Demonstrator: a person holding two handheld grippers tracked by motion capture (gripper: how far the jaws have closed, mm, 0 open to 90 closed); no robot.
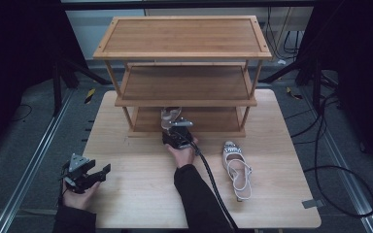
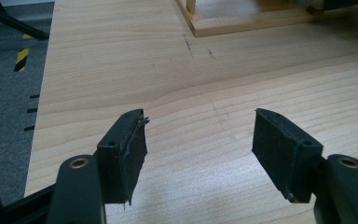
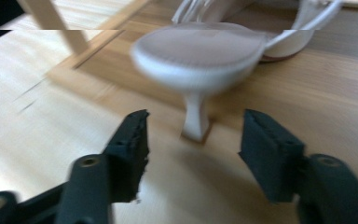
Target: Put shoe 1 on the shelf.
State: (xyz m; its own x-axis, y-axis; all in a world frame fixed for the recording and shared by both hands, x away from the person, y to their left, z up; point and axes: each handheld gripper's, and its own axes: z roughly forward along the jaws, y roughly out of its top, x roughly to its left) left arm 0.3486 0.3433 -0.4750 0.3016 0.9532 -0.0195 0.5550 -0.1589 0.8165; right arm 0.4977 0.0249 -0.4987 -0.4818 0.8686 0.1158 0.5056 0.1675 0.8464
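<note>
just ahead of the right tongs (image 3: 193,140), white heeled shoe (image 3: 200,51) on rack's bottom shelf (image 3: 279,88), tongs apart, untouching

Dim high view with dark edges; bright gripper views; right one motion-blurred, torn near its top.

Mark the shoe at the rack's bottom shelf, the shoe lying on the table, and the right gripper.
Shelf shoe (image 3: 200,49): right gripper view, heel seat.
Table shoe (image 1: 236,167): high view, straps.
Right gripper (image 3: 193,140): right gripper view, midway between fingertips.
</note>
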